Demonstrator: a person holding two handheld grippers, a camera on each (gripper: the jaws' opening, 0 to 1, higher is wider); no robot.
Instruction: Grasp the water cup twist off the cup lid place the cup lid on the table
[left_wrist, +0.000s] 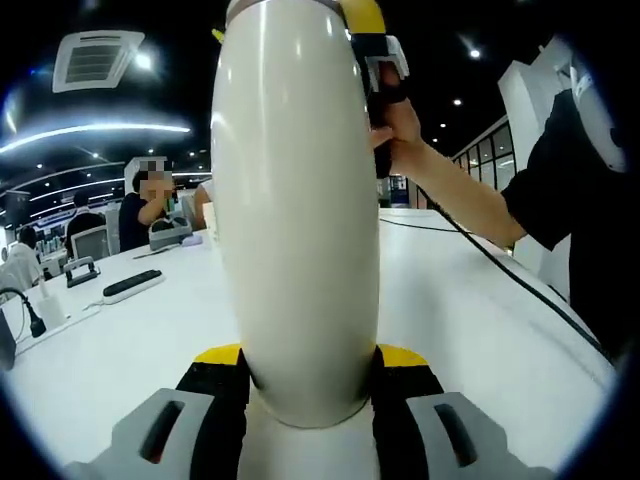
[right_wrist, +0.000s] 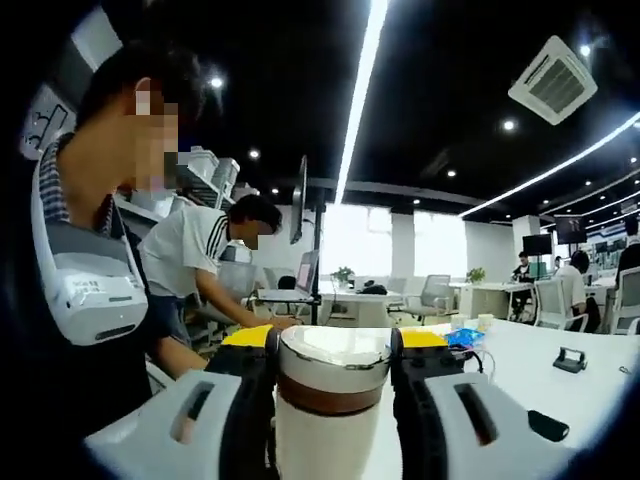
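The cream water cup (left_wrist: 295, 220) stands tall in the left gripper view, and my left gripper (left_wrist: 310, 355) is shut on its lower body, yellow-tipped jaws pressed to both sides. At the cup's top, my right gripper (left_wrist: 375, 40) comes in from the right, held by a person's hand (left_wrist: 395, 130). In the right gripper view, the cup lid (right_wrist: 335, 365), cream on top with a brown band, sits between the jaws of my right gripper (right_wrist: 335, 345), which is shut on it. The cup body (right_wrist: 320, 440) continues below the lid.
A white table (left_wrist: 470, 320) spreads under the cup, with a black cable (left_wrist: 500, 265) trailing across its right side and a power strip (left_wrist: 133, 286) at the left. Small black items (right_wrist: 570, 360) lie on the table (right_wrist: 590, 390). A person (right_wrist: 90, 250) stands close on the left.
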